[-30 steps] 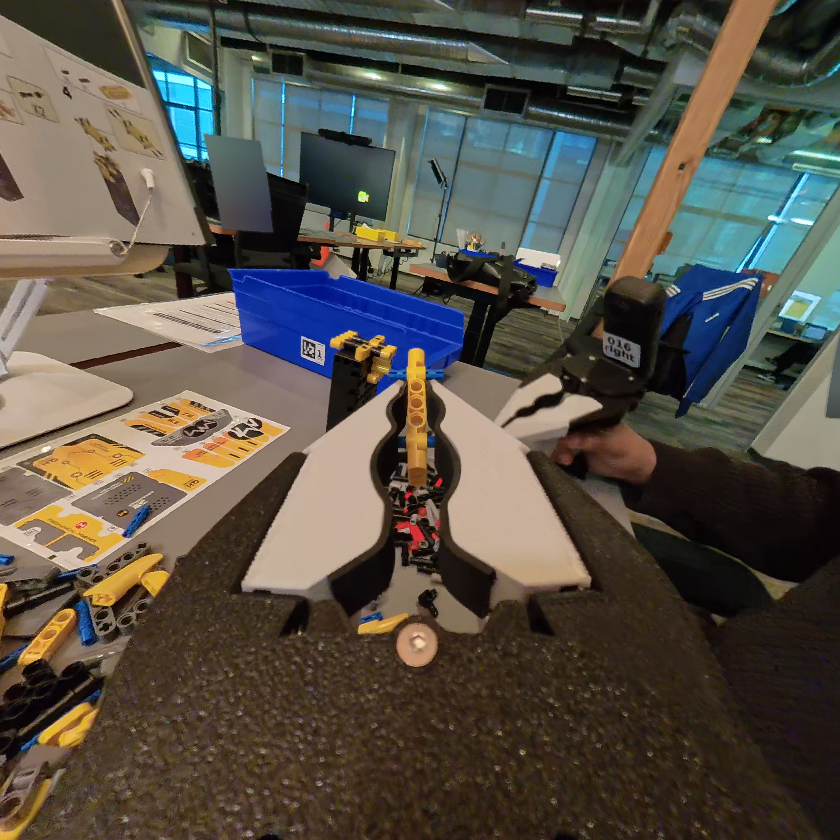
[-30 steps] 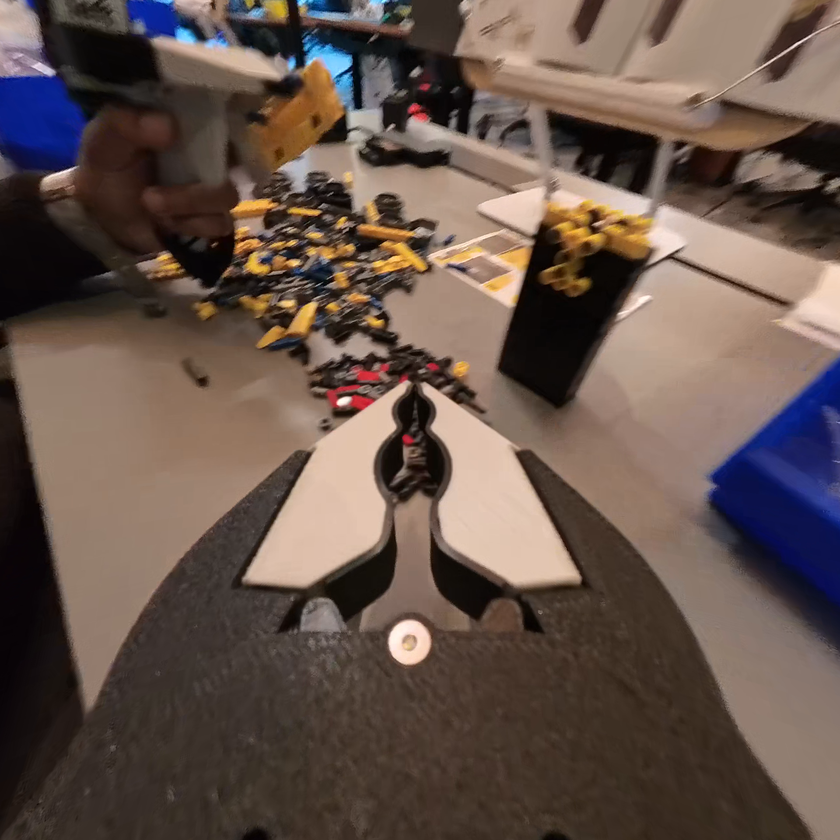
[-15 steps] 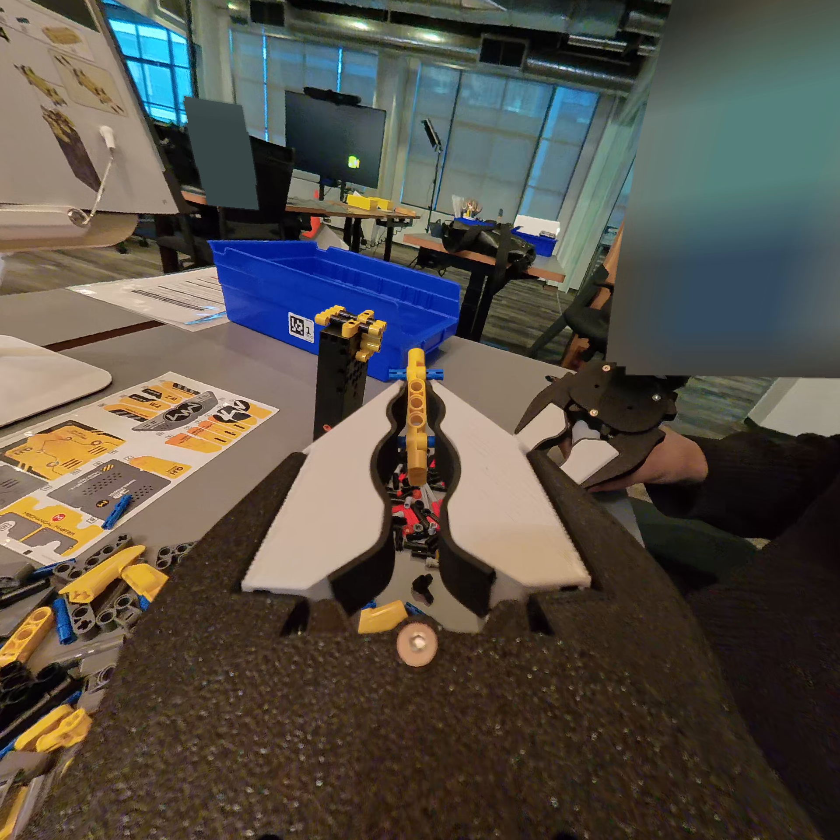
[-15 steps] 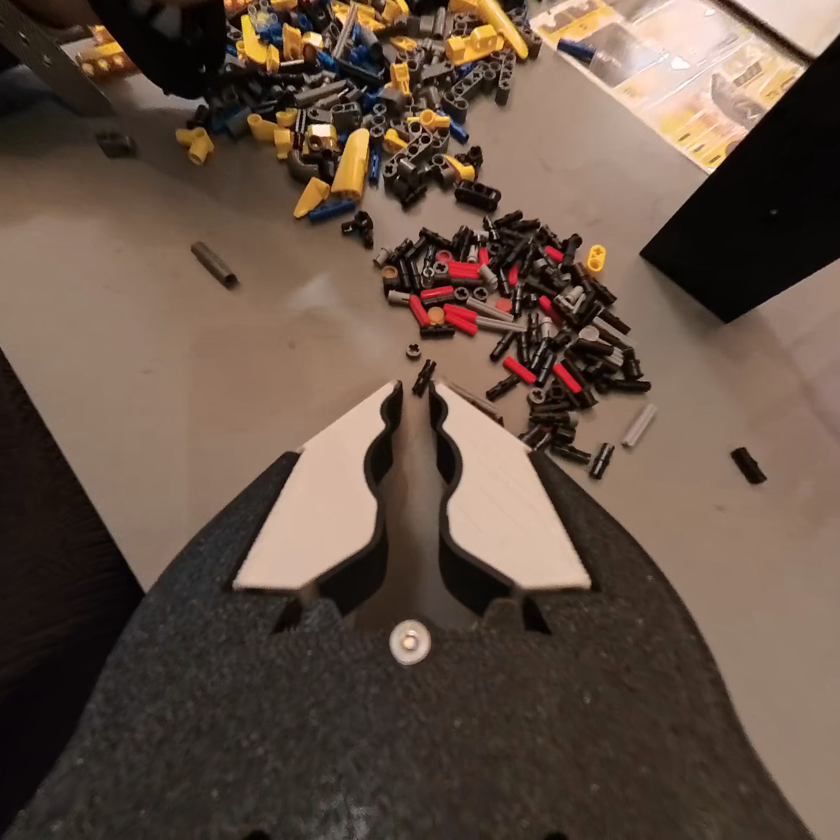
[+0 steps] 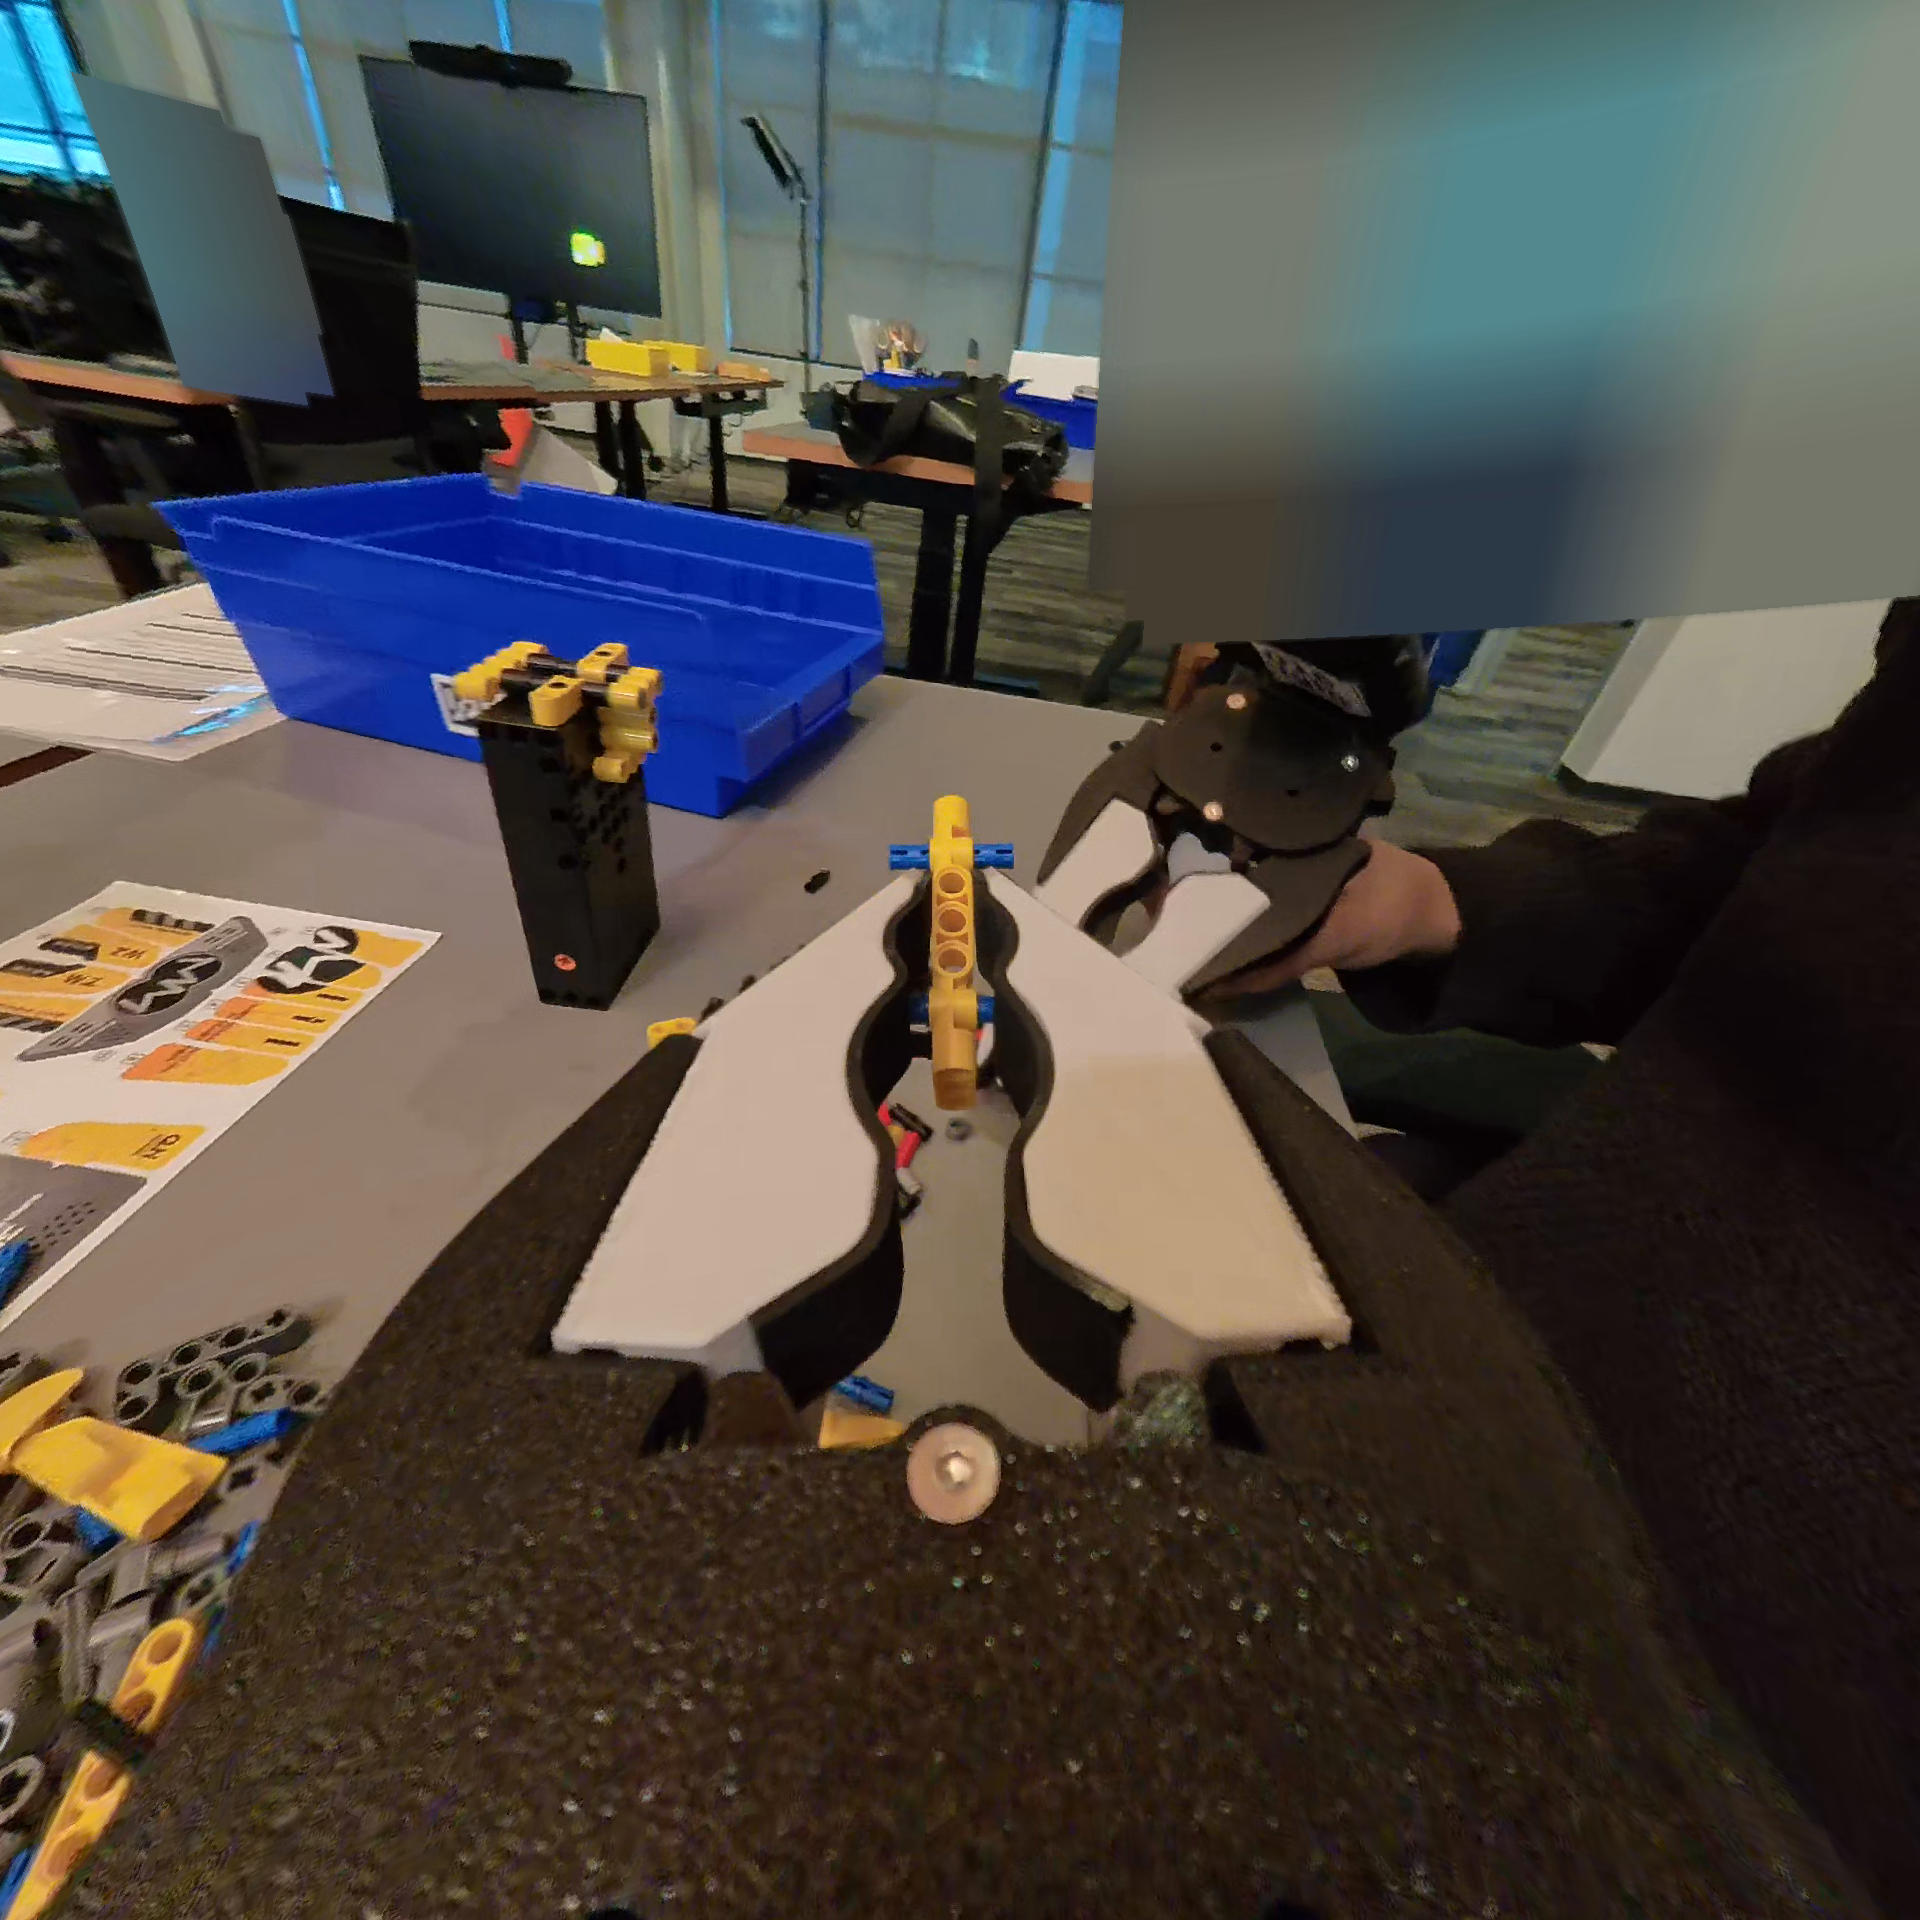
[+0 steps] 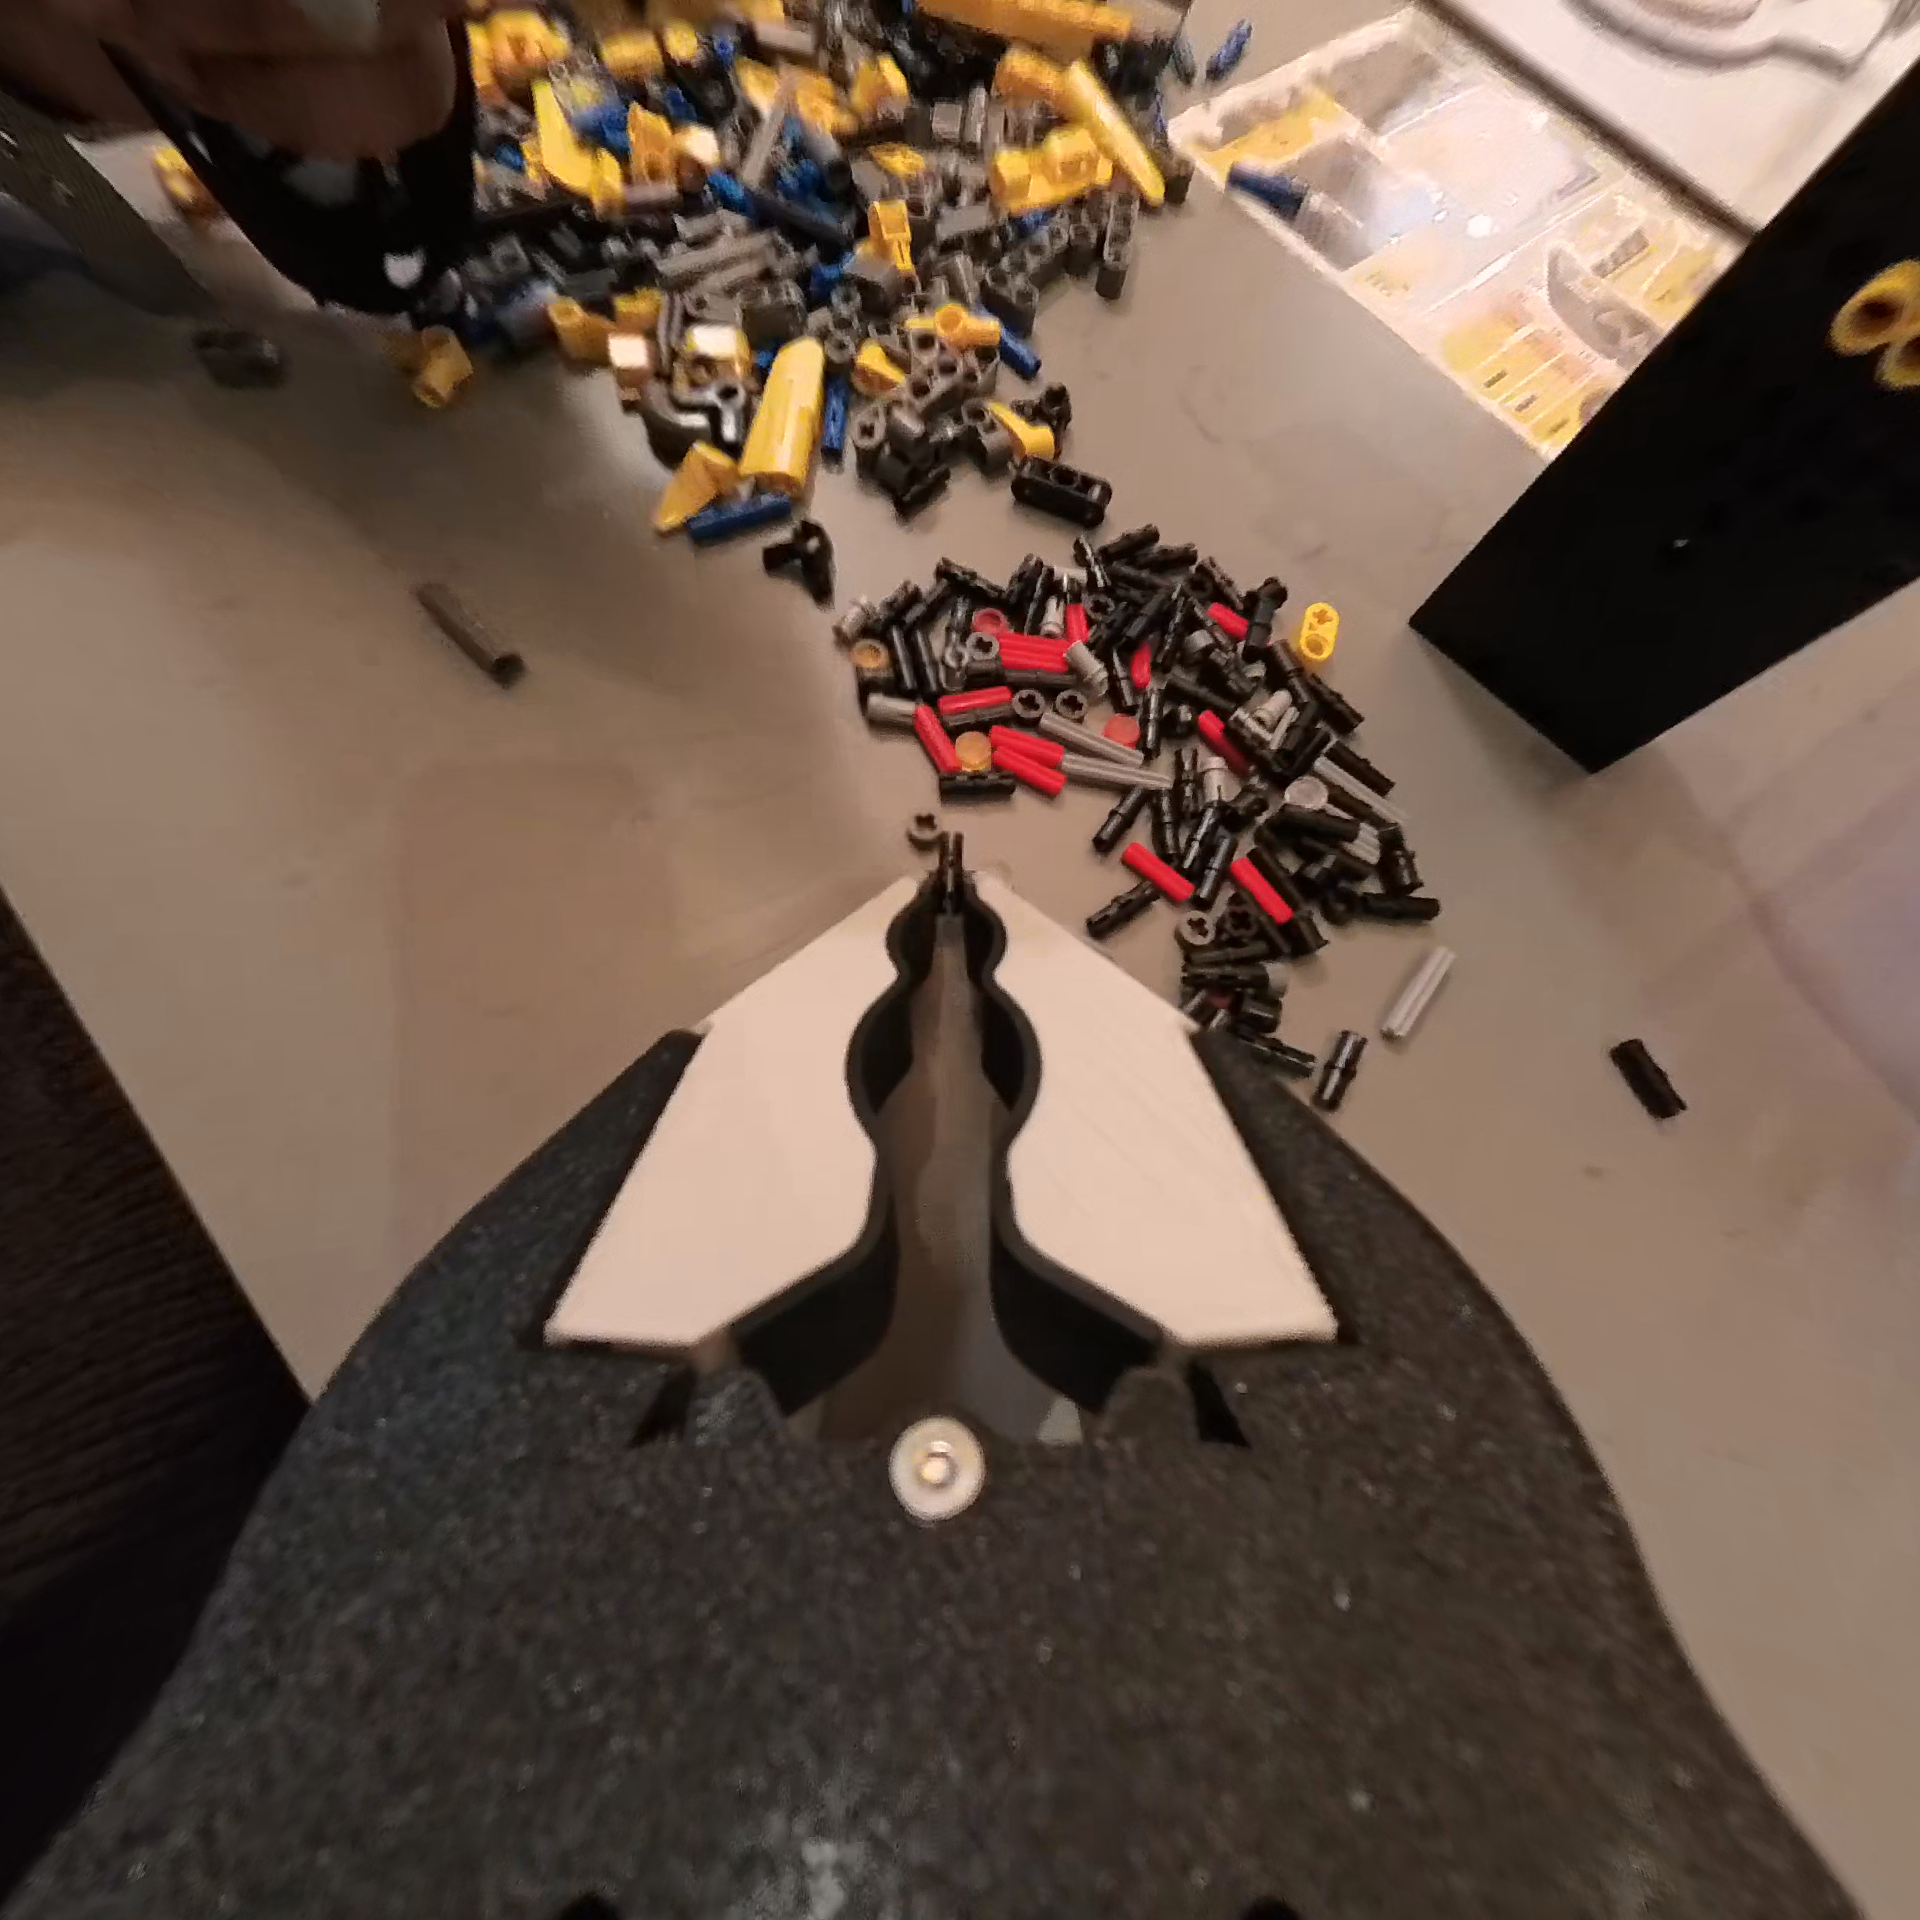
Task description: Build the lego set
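Left gripper (image 5: 951,883) clamps one yellow beam (image 5: 952,940); right gripper (image 6: 948,883) pinches one black pin (image 6: 950,868).

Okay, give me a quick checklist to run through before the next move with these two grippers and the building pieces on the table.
1. Left gripper shut on the yellow beam: ok.
2. Blue pins seated in the beam: ok.
3. Right gripper pinching a small black pin: ok.
4. Pin held straight: cannot tell, blurred.
5. Black tower upright, apart from both grippers: ok.
6. Pin pile within view: ok.
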{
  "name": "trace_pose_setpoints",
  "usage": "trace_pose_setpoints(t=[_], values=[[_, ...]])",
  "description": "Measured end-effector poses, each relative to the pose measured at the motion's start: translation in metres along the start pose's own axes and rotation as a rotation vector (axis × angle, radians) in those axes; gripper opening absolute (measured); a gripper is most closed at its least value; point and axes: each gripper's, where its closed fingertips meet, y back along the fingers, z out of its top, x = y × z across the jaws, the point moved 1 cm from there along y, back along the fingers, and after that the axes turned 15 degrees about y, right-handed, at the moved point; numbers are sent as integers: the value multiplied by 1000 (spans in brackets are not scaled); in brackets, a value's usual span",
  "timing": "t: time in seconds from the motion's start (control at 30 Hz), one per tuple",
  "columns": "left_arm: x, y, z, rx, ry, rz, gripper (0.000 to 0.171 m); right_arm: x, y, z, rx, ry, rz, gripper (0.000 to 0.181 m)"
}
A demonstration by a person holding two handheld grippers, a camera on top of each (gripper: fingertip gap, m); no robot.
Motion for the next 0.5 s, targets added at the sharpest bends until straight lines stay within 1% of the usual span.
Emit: trace_pose_setpoints(t=[0.03, 0.1, 0.23, 0.3, 0.37, 0.43, 0.5], values=[[-4, 0, -2, 14, -13, -19, 7, 0, 4, 5, -44, 7, 1, 5], [-13, -2, -12, 86, -65, -66, 7, 1, 15, 20, -139, 32, 11, 4], [-12, -9, -38, 234, -154, -63, 7, -5, 36, 45, -267, 162, 44, 4], [-12, -10, -49, 290, -218, -40, 7, 0, 42, 53, -341, 244, 113, 4], [-9, -10, -57, 348, -269, -8, 7, 7, 44, 55, -409, 329, 198, 4], [-10, -11, -62, 392, -264, -9, 7, 7, 40, 54, -445, 399, 227, 4], [-9, -11, -67, 415, -243, -19, 7, 4, 33, 54, -461, 431, 249, 4]])
